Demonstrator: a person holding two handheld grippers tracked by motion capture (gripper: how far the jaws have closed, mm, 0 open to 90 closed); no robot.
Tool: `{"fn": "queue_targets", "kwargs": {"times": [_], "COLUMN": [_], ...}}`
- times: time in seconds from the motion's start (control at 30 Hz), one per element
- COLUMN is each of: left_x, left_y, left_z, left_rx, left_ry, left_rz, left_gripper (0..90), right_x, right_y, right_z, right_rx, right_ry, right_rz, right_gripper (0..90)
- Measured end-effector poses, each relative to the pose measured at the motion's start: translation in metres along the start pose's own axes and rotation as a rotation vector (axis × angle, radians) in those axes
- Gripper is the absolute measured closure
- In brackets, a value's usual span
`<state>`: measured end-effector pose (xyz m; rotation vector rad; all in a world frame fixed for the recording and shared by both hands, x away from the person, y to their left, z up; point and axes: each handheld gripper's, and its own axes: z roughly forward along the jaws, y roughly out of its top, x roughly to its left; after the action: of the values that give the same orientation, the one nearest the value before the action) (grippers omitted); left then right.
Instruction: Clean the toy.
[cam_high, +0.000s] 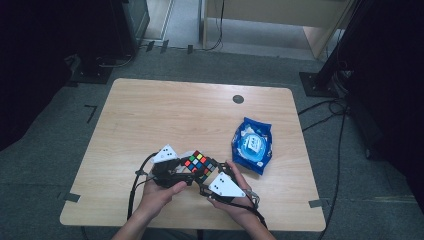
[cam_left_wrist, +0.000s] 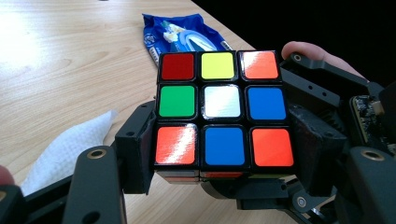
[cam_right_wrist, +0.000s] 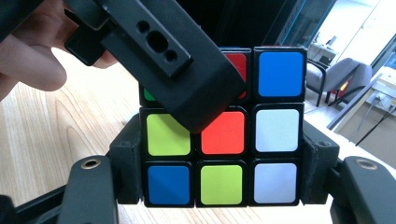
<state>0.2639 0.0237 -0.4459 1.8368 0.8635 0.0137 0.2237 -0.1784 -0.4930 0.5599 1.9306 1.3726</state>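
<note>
Tabletop pale wood, blue packet lying on it; grey carpet around.

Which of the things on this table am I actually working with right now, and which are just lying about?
In the job:
cube
left claw
right claw

Lying about:
blue packet
white tissue
</note>
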Motion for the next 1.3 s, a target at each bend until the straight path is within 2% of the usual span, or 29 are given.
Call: {"fn": "queue_targets", "kwargs": {"times": [0.2, 0.4, 0.47, 0.5, 0.6, 0.77, 0.83, 0.93, 1.03, 1.1, 1.23, 1.3], "left_x": [0.005, 0.012, 0.013, 0.014, 0.013, 0.014, 0.015, 0.023, 0.031, 0.034, 0.033, 0.030], "left_y": [0.001, 0.002, 0.002, 0.003, 0.003, 0.004, 0.004, 0.005, 0.003, 0.002, 0.002, 0.003], "left_z": [-0.003, -0.007, -0.007, -0.007, -0.007, -0.009, -0.009, -0.010, -0.010, -0.010, -0.010, -0.013], "left_rx": [-0.012, -0.014, -0.010, -0.005, -0.006, -0.010, -0.006, 0.003, 0.015, 0.016, 0.004, -0.025], "left_ry": [-0.023, -0.076, -0.083, -0.080, -0.067, -0.079, -0.095, -0.151, -0.207, -0.222, -0.208, -0.171], "left_rz": [-0.023, -0.064, -0.063, -0.048, -0.024, -0.026, -0.042, -0.097, -0.162, -0.183, -0.154, -0.119], "left_gripper": [34.4, 34.4, 34.2, 33.9, 32.9, 32.4, 32.5, 32.9, 33.6, 33.7, 32.8, 31.3], "right_x": [0.000, 0.000, 0.000, 0.000, 0.000, -0.001, -0.001, -0.001, -0.002, -0.002, -0.002, -0.004], "right_y": [-0.002, -0.003, -0.001, 0.000, 0.000, 0.001, 0.002, 0.003, 0.004, 0.004, 0.004, 0.005], "right_z": [0.001, 0.000, -0.001, -0.001, -0.001, -0.001, -0.002, -0.003, -0.004, -0.003, -0.003, -0.004], "right_rx": [0.003, 0.006, 0.012, 0.016, 0.025, 0.032, 0.027, 0.012, -0.005, -0.006, 0.001, 0.008], "right_ry": [0.005, 0.006, 0.008, 0.012, 0.023, 0.031, 0.030, 0.033, 0.056, 0.061, 0.067, 0.071], "right_rz": [-0.008, -0.026, -0.040, -0.039, -0.015, 0.000, -0.005, -0.010, 0.023, 0.029, 0.020, 0.028], "right_gripper": [34.0, 34.3, 34.4, 34.3, 34.4, 34.4, 34.4, 34.3, 34.2, 34.2, 34.4, 34.4]}}
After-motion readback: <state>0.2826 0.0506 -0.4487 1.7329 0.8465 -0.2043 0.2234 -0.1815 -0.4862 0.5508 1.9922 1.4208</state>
